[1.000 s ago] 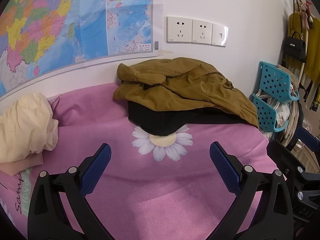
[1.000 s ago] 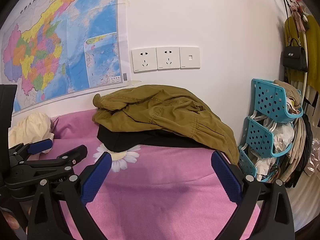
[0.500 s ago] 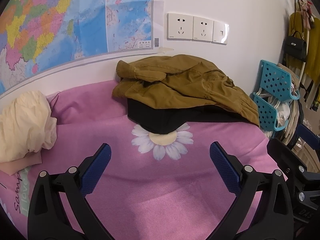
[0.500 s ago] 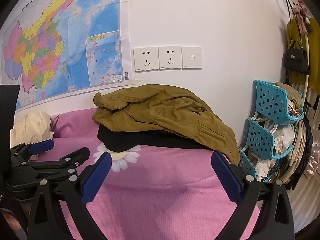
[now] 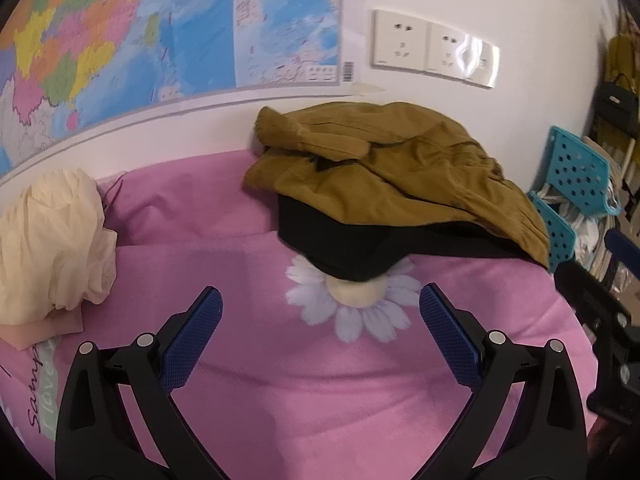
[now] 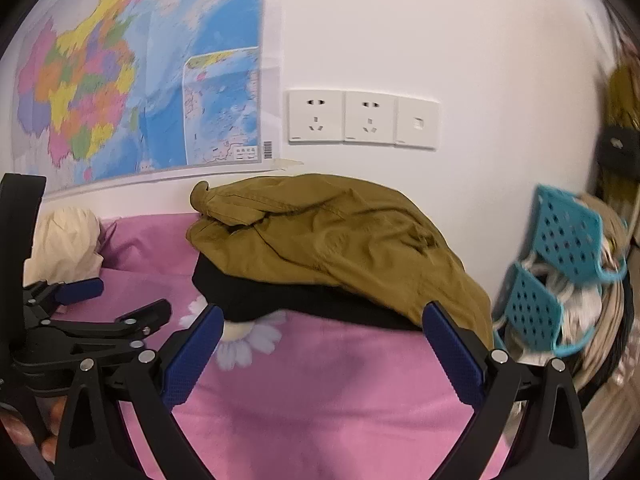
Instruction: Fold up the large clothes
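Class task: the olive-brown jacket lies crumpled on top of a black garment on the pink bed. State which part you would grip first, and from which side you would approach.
Grip the bunched sleeve end of the olive-brown jacket, probably approaching from the front-left. It sticks up clear of the black garment, so the open left gripper could close on one layer only.

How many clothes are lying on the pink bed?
3 that show: a mustard-brown jacket on top of a black garment by the wall, and a crumpled cream garment off at the left. More may be hidden under the pile.
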The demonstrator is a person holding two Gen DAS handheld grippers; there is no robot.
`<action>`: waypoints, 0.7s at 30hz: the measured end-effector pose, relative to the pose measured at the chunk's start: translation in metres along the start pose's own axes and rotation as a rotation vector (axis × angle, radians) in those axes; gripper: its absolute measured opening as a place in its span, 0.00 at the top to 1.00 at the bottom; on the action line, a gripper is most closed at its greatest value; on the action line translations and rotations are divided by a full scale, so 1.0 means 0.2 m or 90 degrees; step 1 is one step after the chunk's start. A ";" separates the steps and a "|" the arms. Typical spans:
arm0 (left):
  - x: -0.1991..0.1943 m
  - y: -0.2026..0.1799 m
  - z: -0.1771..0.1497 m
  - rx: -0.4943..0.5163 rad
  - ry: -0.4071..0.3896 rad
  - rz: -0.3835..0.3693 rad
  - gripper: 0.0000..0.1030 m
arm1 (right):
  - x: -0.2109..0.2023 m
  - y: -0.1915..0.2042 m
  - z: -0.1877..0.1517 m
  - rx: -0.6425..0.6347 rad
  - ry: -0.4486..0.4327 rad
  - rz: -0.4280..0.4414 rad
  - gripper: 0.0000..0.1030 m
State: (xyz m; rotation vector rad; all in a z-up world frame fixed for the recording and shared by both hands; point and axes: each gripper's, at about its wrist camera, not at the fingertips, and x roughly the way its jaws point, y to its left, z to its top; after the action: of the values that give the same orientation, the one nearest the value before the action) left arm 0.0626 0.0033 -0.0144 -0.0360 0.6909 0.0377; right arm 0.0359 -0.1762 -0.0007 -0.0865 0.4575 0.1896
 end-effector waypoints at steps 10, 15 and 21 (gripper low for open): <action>0.24 0.25 0.10 -0.069 0.041 0.053 0.05 | 0.56 0.21 0.27 -0.140 0.035 0.041 0.06; 0.35 0.35 0.14 -0.087 0.061 0.067 0.05 | 0.83 0.34 0.32 -0.211 0.058 0.050 0.06; 0.43 0.40 0.17 -0.083 0.068 0.077 0.05 | 1.07 0.48 0.36 -0.302 0.049 0.028 0.08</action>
State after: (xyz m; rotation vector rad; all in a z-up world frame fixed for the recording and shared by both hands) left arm 0.1473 0.0865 -0.0455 -0.1221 0.7969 0.1975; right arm 0.2362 -0.0386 -0.0361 -0.5498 0.4851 0.3367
